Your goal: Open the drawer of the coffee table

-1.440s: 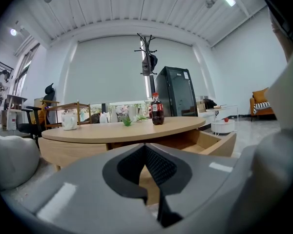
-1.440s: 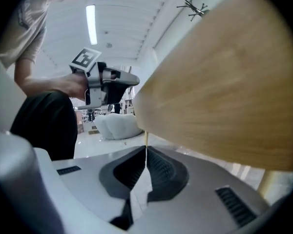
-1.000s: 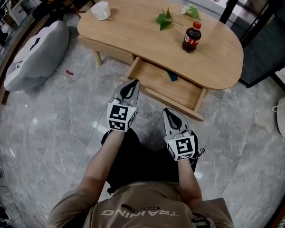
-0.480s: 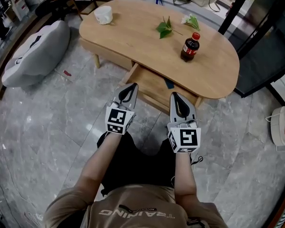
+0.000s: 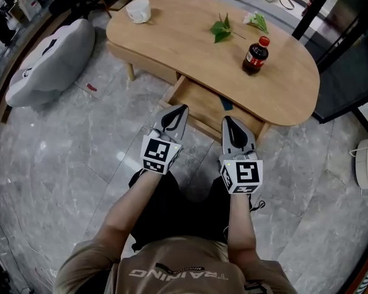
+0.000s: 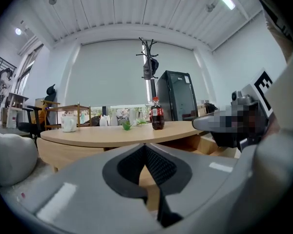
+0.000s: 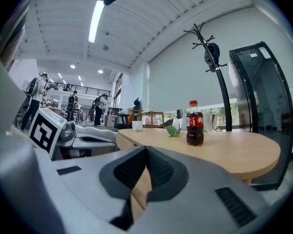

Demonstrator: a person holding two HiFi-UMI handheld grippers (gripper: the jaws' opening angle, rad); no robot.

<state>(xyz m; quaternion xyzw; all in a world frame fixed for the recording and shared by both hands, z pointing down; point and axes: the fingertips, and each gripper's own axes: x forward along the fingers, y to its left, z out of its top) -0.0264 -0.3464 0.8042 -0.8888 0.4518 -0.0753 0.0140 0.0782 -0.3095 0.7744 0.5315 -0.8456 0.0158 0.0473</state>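
Drawer (image 5: 202,103) stands pulled out under the bench's (image 5: 190,48) near edge. The right hand-held gripper (image 5: 228,122) has lifted away from its front, clenched empty beside the clenched left hand-held gripper (image 5: 181,109); opening looks done.

The surface (image 5: 190,48) and its drawer (image 5: 200,103) are pale, smooth, matt wood. The floor (image 5: 67,158) is glossy grey marble-look tile. The bottle (image 5: 255,57) is shiny plastic. The cushion (image 5: 49,66) looks like grey cloth.
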